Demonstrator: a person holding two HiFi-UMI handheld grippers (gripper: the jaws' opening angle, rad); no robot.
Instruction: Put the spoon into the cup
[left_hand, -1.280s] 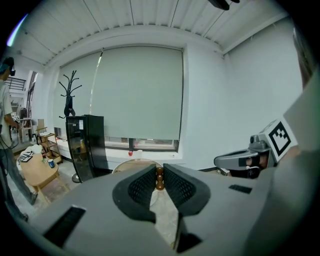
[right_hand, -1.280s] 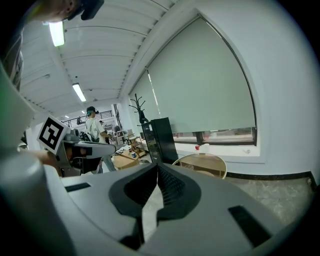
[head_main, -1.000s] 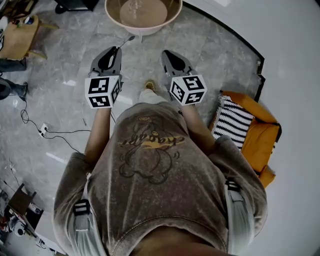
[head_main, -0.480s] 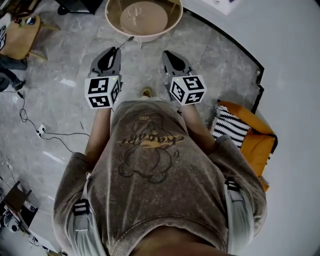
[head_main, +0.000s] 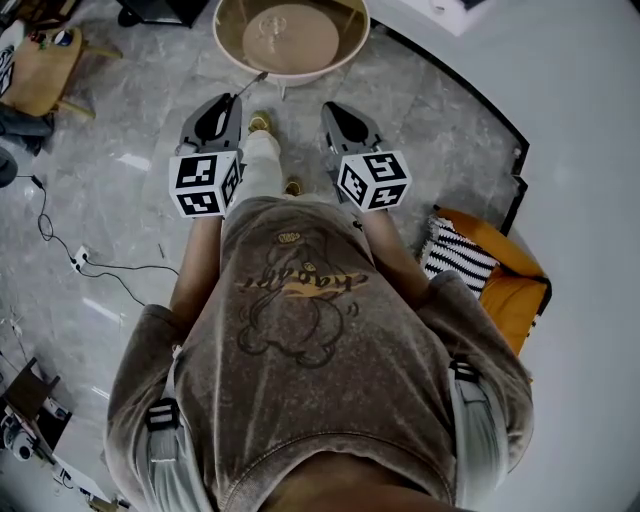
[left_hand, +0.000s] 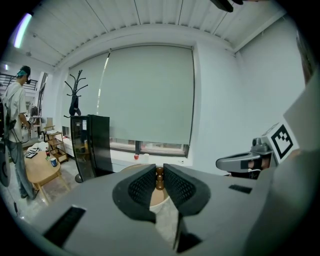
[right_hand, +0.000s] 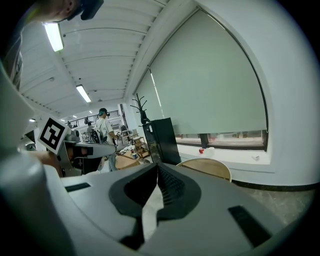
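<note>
My left gripper (head_main: 232, 100) is shut on the spoon (head_main: 255, 80). The spoon's thin metal end sticks out past the fingertips toward a round beige table (head_main: 230, 45). In the left gripper view the spoon's brown turned handle (left_hand: 159, 178) stands pinched between the black pads of the left gripper (left_hand: 159, 172). My right gripper (head_main: 335, 108) is level with the left one, and its pads meet with nothing between them (right_hand: 158, 167). No cup shows in any view. The person's leg (head_main: 262, 165) is stepping between the two grippers.
An orange chair with a striped cushion (head_main: 480, 262) stands at the right by the curved wall. A cable and plug (head_main: 88, 260) lie on the floor at the left. A black cabinet (left_hand: 90, 147) and another person (left_hand: 14, 115) stand beyond the round table (right_hand: 206, 167).
Both grippers have moved forward and the round table has come nearer. The person's leg has swung forward between the grippers. The spoon stays in the left gripper.
</note>
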